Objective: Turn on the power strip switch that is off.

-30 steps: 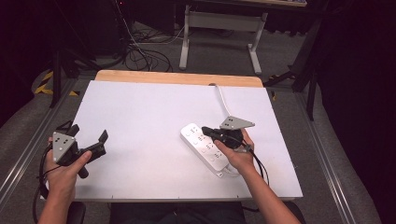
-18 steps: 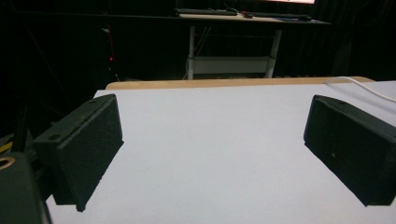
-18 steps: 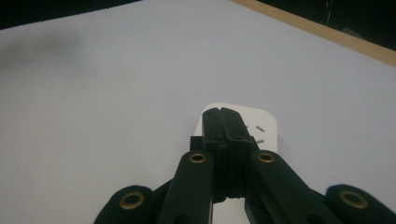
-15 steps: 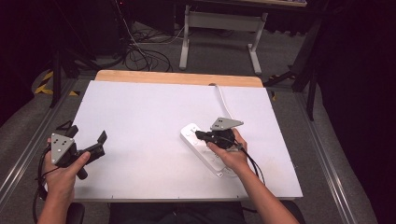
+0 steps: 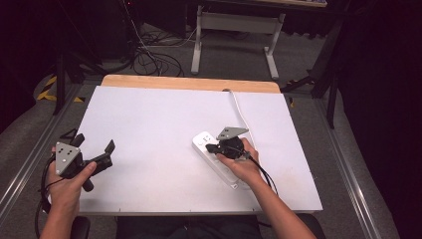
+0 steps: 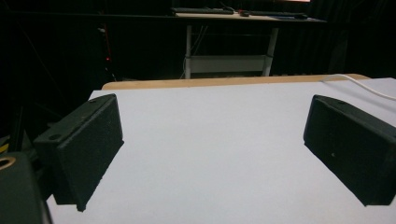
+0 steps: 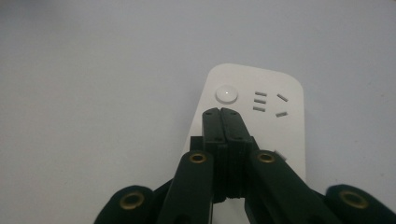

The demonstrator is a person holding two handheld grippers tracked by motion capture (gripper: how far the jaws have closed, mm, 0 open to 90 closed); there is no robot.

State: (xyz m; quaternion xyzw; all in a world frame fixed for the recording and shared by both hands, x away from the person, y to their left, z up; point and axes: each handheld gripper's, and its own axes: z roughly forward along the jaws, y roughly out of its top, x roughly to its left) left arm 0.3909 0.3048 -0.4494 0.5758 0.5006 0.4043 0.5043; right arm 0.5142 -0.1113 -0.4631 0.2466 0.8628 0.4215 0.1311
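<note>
A white power strip (image 5: pixel 215 158) lies on the white table top (image 5: pixel 159 119), right of centre, its cable (image 5: pixel 241 110) running to the far edge. My right gripper (image 5: pixel 210 148) hovers over the strip's near end, shut with nothing between the jaws. In the right gripper view its closed tips (image 7: pixel 221 113) sit just short of the strip's round button (image 7: pixel 226 93) on the power strip (image 7: pixel 280 126). My left gripper (image 5: pixel 94 149) rests at the table's left front edge, wide open and empty. The left gripper view has its pads (image 6: pixel 88 144) far apart over bare table.
A wooden strip (image 5: pixel 189 82) edges the table's far side. Metal rails (image 5: pixel 30 159) run along both sides. Behind the table stand a desk frame (image 5: pixel 234 30) and loose floor cables (image 5: pixel 149 55).
My right gripper has slid leftward and a little forward along the power strip toward its button end. The left gripper has stayed put.
</note>
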